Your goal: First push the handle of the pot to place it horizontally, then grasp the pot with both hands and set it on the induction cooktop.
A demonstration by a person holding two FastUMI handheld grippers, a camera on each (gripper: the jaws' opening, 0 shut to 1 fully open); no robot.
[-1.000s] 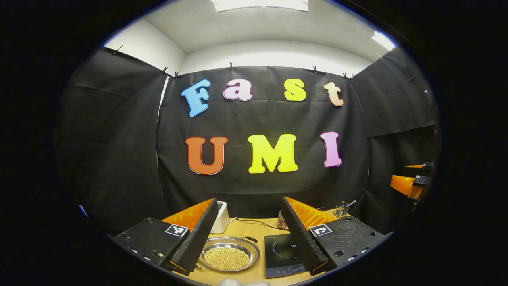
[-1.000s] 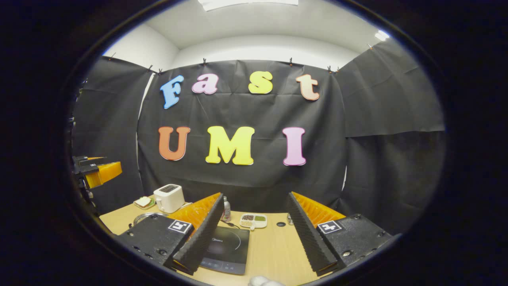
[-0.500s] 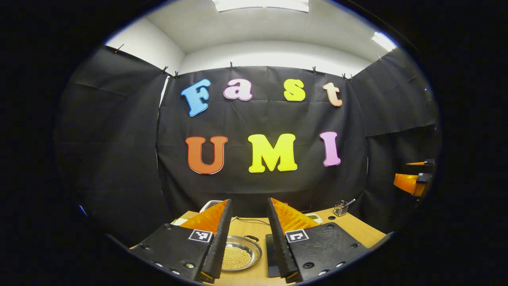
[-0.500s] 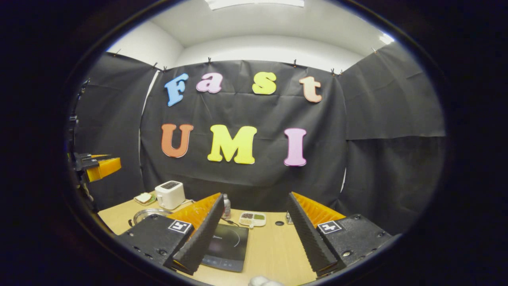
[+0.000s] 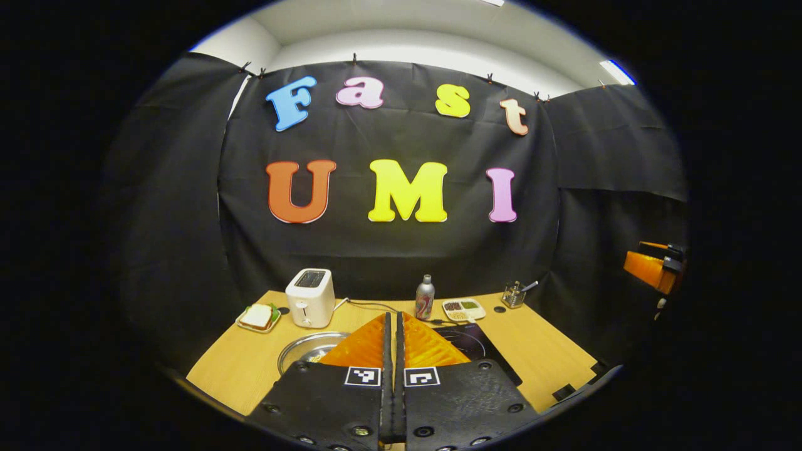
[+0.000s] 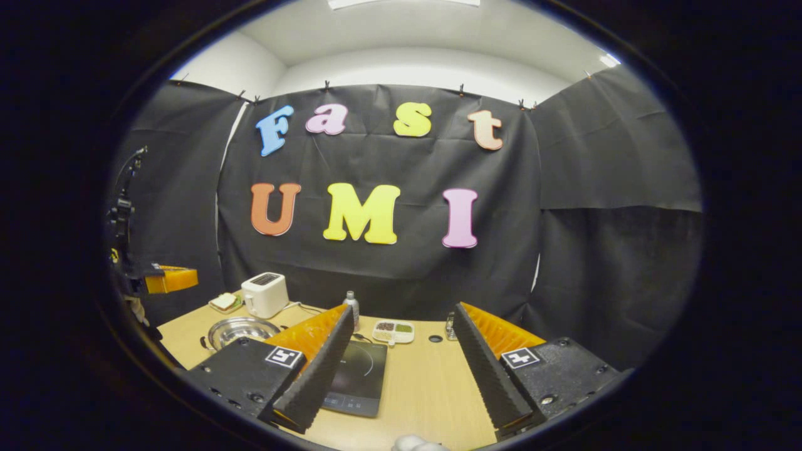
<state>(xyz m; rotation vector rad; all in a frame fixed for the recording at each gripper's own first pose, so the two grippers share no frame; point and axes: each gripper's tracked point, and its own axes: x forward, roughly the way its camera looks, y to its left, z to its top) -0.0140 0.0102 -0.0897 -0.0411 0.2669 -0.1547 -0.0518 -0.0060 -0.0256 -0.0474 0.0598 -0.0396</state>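
1. Down on the wooden table [image 6: 432,388]: induction cooktop [image 6: 360,378] lying flat, right of the pot [image 6: 242,329].
2. Left gripper [image 5: 393,357]: pressed closed on nothing, above the pot [image 5: 308,348].
3. Right gripper [image 6: 401,363]: spread wide, empty, over the cooktop.

Pot [image 6: 243,330] on surface [image 6: 432,388], left of induction cooktop [image 6: 358,378]. Toaster [image 6: 264,294] behind pot; sandwich plate [image 6: 225,302] left of toaster. Bottle [image 6: 353,308], divided dish [image 6: 393,332] behind cooktop.
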